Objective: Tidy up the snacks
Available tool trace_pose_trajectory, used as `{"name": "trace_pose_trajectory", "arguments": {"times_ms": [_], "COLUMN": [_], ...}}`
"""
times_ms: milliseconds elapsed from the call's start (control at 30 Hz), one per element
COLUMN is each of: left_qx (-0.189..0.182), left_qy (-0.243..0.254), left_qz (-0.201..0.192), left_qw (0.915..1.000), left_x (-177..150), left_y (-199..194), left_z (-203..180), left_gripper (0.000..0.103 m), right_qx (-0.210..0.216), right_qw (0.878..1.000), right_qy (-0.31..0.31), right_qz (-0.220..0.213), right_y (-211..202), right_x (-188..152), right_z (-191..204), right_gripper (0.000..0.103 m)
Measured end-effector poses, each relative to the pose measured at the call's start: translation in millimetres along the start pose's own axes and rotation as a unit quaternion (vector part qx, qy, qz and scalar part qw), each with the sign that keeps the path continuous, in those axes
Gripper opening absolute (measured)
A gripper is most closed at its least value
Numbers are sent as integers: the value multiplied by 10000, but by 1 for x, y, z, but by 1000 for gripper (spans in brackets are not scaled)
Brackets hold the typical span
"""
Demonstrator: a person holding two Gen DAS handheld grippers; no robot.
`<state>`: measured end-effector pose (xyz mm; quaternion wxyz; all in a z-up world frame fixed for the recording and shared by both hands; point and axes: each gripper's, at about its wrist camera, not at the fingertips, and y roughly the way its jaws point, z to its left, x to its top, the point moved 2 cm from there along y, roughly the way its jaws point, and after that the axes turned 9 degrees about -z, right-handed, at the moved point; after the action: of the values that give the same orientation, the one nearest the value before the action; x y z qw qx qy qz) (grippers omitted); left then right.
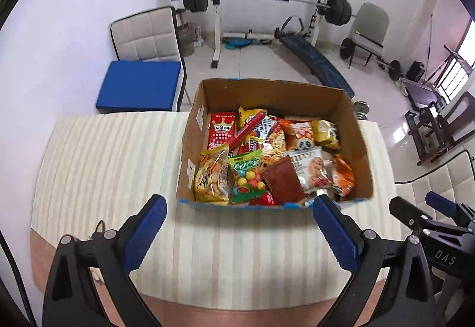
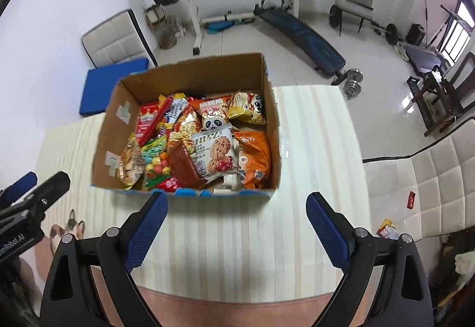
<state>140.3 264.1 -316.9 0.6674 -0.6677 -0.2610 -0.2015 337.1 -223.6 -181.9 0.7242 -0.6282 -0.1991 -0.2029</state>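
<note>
An open cardboard box stands on the striped tablecloth, filled with several snack packets. Among them are a cookie packet, a brown packet, a bag of coloured candy balls, a red packet and an orange packet. My left gripper hangs open above the table, just in front of the box's near wall, with nothing between its blue pads. My right gripper is beside it, also open and empty, above the same near edge.
A white chair with a blue cushion stands behind the table on the left. Another white chair on the right carries a small red packet. A barbell rack, a slanted bench and dumbbells fill the floor behind.
</note>
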Motion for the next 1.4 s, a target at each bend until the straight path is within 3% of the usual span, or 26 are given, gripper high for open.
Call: {"name": "trace_pose_trajectory", "arguments": {"times_ms": [467, 767, 1000, 1400], "left_qx": [-18, -32, -56, 84], "left_qy": [103, -1, -122, 66], "left_qz": [-355, -413, -468, -773], "left_qw": [9993, 9991, 9988, 9969], "left_x": [-36, -50, -51, -39], "left_y": [-115, -156, -163, -148], "left_z": [1, 11, 14, 10], "left_gripper": [101, 101, 101, 103], "right_qx": [229, 263, 239, -1], "right_qw": [9981, 9973, 9964, 9938], "right_qy": [240, -6, -120, -150], "right_qz": [-528, -688, -801, -1101], "right_y": [-142, -205, -213, -188], "right_x": [-55, -82, -82, -57], "right_z": [-4, 6, 12, 19], "right_gripper": [97, 98, 101, 102]}}
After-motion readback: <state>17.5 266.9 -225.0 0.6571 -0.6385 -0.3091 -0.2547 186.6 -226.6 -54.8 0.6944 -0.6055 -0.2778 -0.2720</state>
